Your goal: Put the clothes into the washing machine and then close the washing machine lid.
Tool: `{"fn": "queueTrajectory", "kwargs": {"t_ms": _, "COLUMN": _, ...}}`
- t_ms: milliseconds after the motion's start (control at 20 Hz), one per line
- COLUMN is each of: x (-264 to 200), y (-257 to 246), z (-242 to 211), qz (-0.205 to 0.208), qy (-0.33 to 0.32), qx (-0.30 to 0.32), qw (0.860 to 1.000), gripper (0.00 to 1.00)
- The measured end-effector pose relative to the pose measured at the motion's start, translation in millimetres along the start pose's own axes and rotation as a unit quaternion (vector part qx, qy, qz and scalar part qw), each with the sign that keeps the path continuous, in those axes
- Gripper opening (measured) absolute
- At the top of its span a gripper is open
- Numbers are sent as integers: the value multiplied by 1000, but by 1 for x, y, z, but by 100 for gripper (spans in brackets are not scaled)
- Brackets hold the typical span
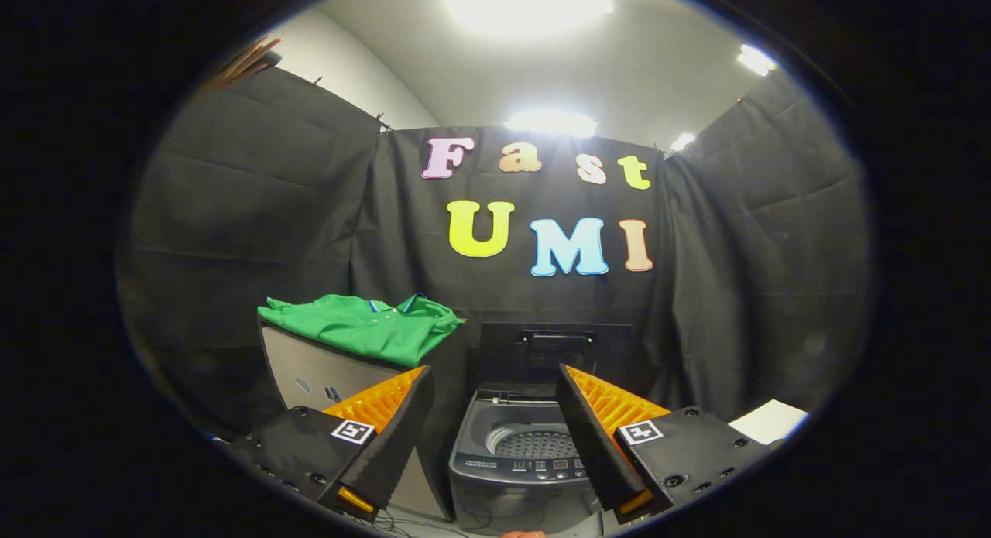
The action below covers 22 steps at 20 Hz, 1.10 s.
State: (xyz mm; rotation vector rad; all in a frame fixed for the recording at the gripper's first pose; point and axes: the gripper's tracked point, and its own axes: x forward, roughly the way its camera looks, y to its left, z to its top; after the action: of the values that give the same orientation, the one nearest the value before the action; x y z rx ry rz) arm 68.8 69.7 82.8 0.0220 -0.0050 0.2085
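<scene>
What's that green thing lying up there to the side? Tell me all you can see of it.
The green shirt looks like a soft polo with a collar trimmed in blue and white. It lies loosely folded and flat on top of a grey box-like stand, one edge drooping over the front. It sits beside the open washing machine, beyond the open gripper, whose fingers are nowhere near it. Nothing else touches it.
</scene>
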Motion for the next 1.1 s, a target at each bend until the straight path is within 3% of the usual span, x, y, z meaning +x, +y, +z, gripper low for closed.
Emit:
{"fn": "queueTrajectory", "kwargs": {"t_ms": 350, "x": 65, "y": 34, "z": 55, "qz": 51, "qy": 12, "qx": 29, "qw": 998, "gripper": 99}}
{"fn": "queueTrajectory", "kwargs": {"t_ms": 600, "x": 112, "y": 64, "z": 91, "qz": 69, "qy": 24, "qx": -13, "qw": 997, "gripper": 99}}
{"fn": "queueTrajectory", "kwargs": {"t_ms": 750, "x": 137, "y": 96, "z": 113, "qz": 96, "qy": 21, "qx": 0, "qw": 995, "gripper": 98}}
{"fn": "queueTrajectory", "kwargs": {"t_ms": 1100, "x": 194, "y": 158, "z": 110, "qz": 133, "qy": 90, "qx": -5, "qw": 987, "gripper": 99}}
